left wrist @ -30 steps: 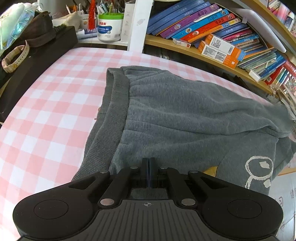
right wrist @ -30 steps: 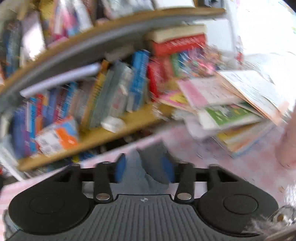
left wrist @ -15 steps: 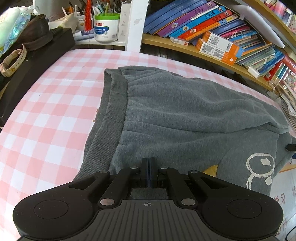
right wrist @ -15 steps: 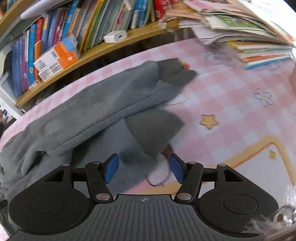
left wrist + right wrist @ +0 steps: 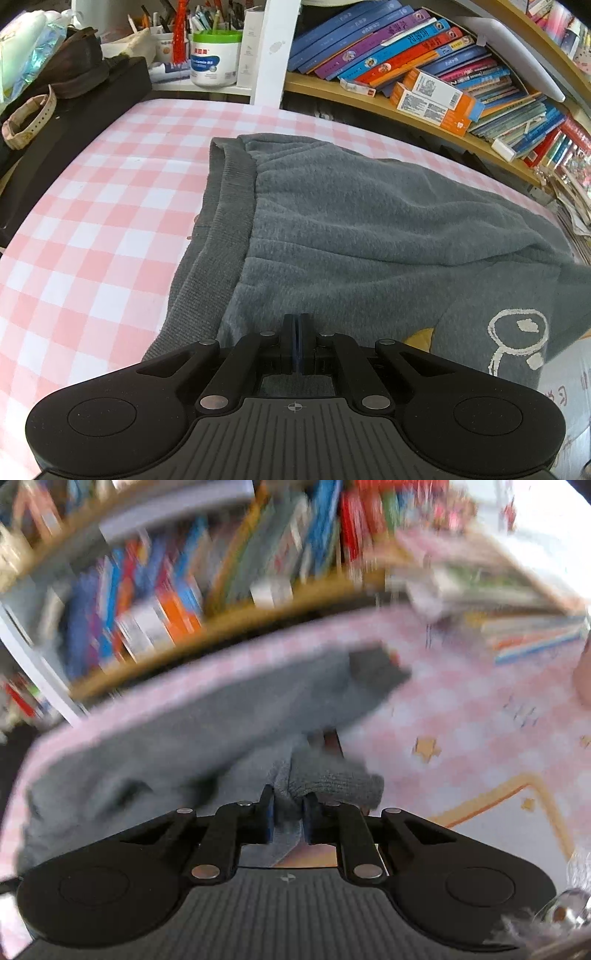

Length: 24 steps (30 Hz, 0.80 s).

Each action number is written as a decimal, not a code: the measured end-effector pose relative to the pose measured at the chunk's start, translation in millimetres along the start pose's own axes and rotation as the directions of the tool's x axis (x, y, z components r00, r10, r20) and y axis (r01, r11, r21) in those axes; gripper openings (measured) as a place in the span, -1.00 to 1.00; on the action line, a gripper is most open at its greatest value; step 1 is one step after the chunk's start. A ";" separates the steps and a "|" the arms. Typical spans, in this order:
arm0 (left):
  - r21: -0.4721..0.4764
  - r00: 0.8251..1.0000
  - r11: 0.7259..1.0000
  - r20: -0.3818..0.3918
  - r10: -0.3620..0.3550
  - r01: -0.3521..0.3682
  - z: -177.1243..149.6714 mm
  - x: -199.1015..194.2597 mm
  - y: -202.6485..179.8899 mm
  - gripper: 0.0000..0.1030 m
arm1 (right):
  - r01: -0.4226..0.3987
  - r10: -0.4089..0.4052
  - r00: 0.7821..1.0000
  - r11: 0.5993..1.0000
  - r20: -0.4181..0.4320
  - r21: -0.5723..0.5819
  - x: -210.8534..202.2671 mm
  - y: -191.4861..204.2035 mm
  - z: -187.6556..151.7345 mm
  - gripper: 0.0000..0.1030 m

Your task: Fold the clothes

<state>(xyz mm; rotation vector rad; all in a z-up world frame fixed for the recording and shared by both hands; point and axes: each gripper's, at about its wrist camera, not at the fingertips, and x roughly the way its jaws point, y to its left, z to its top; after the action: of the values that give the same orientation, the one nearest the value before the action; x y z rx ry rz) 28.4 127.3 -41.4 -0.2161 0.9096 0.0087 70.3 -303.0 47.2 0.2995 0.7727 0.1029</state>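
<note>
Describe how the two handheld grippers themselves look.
Both match: the left gripper and right gripper have black plastic linkage arms with silver pivot pins, blue-faced pads, a ribbed dark-grey base with a small crosshair mark, and round black housings either side.

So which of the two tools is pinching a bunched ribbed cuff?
The right tool: its pads, which have just closed, clamp the grey garment's ribbed cuff. The left tool is shut over smooth fleece near the hem.

Grey sweater [image 5: 369, 229]: fuzzy matt fleece, ribbed knit hem. Table [image 5: 92, 229]: smooth pink-white checked cover. Left gripper [image 5: 297, 343]: matt black plastic, metal pins. Shelf [image 5: 406, 114]: wood.
</note>
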 end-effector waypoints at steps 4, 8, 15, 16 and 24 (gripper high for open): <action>0.018 1.000 1.000 -0.010 -0.002 0.002 1.3 0.2 -1.0 -0.93 | -0.013 0.017 0.983 1.000 0.182 -0.023 -68.8 7.2 10.1 -0.75; 0.025 1.000 1.000 -0.010 -0.011 0.012 0.1 -0.6 0.6 -0.93 | 0.137 -0.137 0.980 0.991 0.148 0.005 -83.2 -20.0 -11.4 -0.75; 0.043 1.000 0.999 -0.018 -0.022 0.023 -2.2 -3.3 2.0 -0.93 | 0.324 -0.281 0.940 0.913 -0.192 0.249 -46.8 -94.8 -77.6 -0.57; 0.047 1.000 0.999 -0.018 -0.021 0.022 -2.3 -3.4 1.4 -0.93 | 0.335 -0.293 0.937 0.909 -0.190 0.247 -46.4 -94.0 -79.2 -0.46; 0.050 1.000 0.998 -0.020 -0.025 0.025 -7.1 -6.3 3.5 -0.93 | 0.332 -0.296 0.938 0.915 -0.179 0.227 -30.3 -92.4 -82.5 -0.33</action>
<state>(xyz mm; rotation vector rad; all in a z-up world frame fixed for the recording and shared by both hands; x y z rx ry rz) 18.7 129.9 -41.3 -0.1809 0.9249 -0.0394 -10.7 -378.3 -16.3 0.4099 0.9686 -0.2861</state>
